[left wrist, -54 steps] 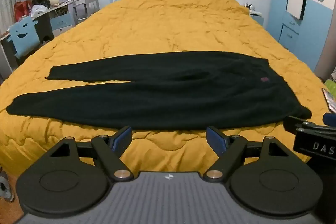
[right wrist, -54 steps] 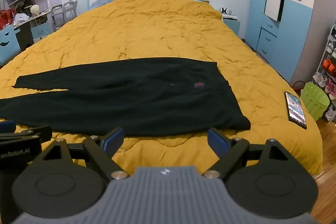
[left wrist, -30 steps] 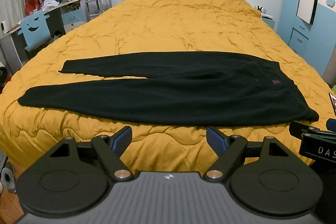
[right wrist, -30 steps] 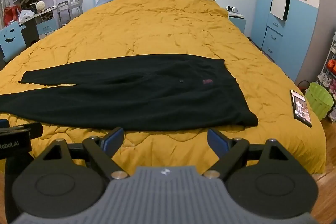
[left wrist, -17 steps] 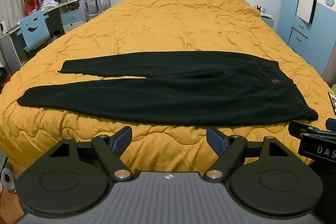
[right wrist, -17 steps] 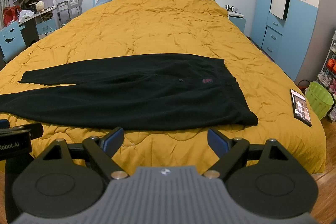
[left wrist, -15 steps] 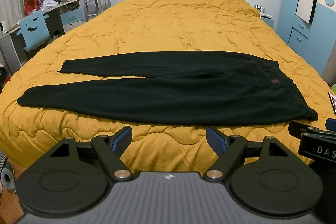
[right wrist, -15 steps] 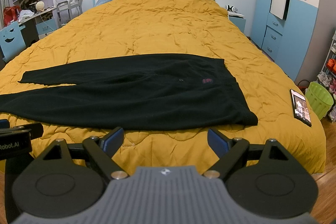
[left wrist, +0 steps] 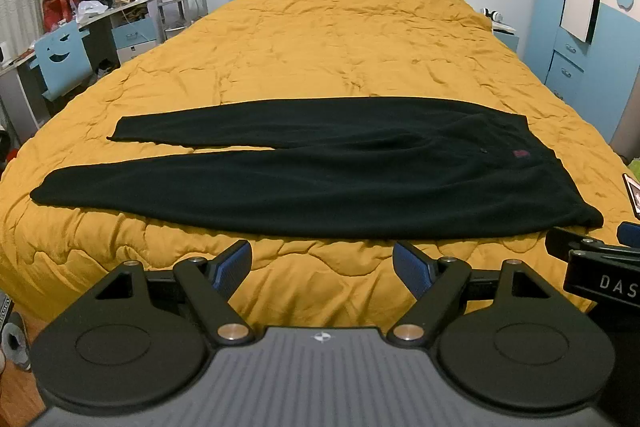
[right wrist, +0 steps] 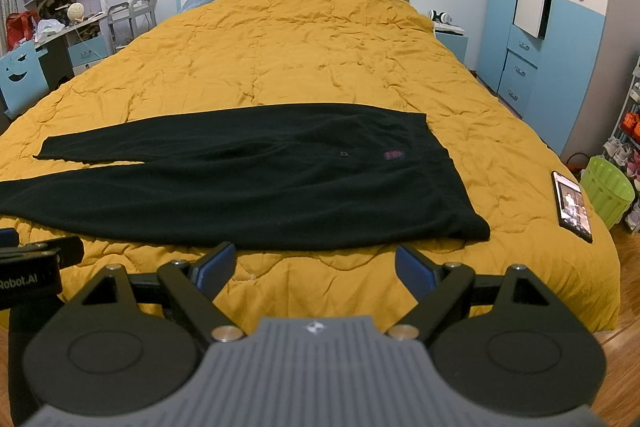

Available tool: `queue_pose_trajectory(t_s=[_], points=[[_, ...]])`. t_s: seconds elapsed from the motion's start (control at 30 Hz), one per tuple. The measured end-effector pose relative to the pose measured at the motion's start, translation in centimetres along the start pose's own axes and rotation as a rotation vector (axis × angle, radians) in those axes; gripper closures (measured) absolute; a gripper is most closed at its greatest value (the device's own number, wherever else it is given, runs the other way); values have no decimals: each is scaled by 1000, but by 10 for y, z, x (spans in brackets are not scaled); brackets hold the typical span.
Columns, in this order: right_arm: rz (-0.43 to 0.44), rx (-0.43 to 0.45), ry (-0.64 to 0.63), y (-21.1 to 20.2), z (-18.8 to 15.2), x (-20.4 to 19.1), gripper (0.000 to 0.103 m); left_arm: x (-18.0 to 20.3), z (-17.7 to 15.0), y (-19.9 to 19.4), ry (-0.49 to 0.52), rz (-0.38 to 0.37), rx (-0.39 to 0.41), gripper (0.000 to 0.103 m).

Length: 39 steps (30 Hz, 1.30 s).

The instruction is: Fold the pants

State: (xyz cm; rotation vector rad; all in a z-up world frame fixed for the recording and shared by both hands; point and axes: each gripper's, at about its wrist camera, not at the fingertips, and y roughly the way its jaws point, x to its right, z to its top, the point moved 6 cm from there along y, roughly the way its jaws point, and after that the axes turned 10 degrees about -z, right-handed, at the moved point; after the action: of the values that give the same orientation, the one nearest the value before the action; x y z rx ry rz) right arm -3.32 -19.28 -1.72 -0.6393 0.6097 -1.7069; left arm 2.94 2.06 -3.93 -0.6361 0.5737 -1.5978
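The bed [left wrist: 320, 39] carries the pants [left wrist: 320, 179] flat along its near edge, long axis crosswise: waist right, cuffs left. Both tools hang short of them, released and empty, left tool [left wrist: 322, 264] nearer the legs, right tool [right wrist: 316, 263] nearer the waist.

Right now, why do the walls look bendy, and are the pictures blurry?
Left wrist view: the fisheye lens curves the blue wardrobe; the long black pants look sharp. Right wrist view: same bending at the edges, dark corners, and the nearby open right hand-held gripper looks slightly soft.
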Motion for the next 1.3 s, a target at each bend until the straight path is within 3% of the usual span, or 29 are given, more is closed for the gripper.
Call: queue_pose_trajectory(t_s=[1.3], points=[[-6, -4, 3, -2, -1, -1, 20, 12, 0, 1, 3, -6, -13, 9]])
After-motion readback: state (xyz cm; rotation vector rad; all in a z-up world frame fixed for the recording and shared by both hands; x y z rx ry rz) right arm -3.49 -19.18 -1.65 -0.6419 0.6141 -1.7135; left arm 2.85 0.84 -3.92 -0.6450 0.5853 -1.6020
